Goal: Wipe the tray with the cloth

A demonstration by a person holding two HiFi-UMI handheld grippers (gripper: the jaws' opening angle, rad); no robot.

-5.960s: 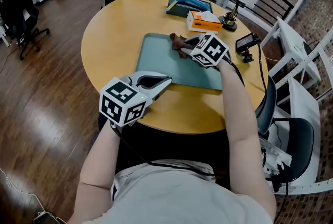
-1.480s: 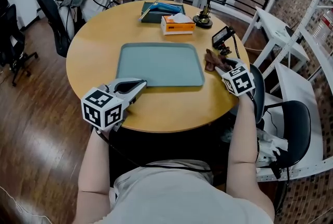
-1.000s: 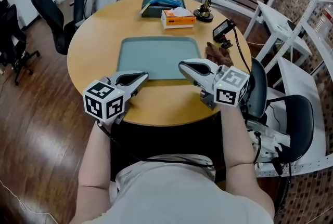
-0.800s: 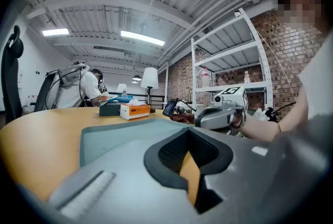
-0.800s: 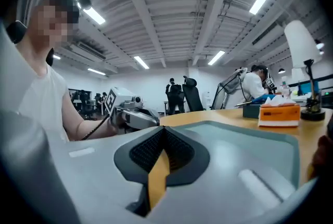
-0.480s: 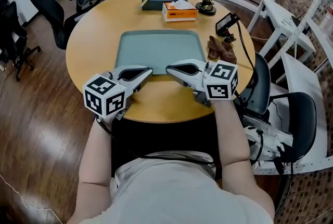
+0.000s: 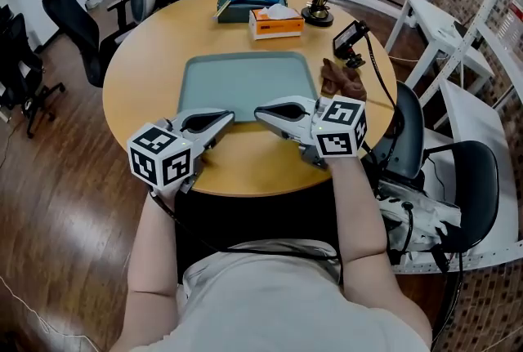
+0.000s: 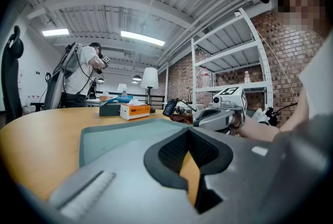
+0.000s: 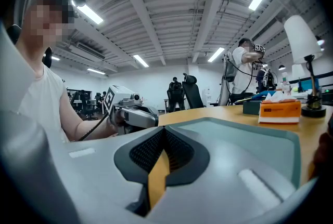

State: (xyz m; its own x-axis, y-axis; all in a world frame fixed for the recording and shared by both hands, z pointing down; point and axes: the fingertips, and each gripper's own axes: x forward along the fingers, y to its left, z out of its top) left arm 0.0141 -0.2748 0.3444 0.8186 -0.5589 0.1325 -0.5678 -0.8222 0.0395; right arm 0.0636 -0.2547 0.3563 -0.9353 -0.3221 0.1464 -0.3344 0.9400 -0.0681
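Your left gripper (image 7: 228, 117) and your right gripper (image 7: 260, 112) each have their jaws drawn together at the tips, with nothing held between them. Only a thin sliver of the table (image 7: 147, 69) shows through each slit. Both point at the near rim of the tray (image 7: 245, 85), a smooth grey-green rectangle with rounded corners and a raised lip, which lies in the middle of the round, wood-toned table. The cloth (image 7: 341, 81), brown and crumpled, lies off the tray, on the table just beside its right edge. Each gripper carries a cube (image 7: 161, 165) faced with black-and-white square markers. Beyond the tray stands an orange-and-white tissue box (image 7: 275, 22); the print on its side is too small to read
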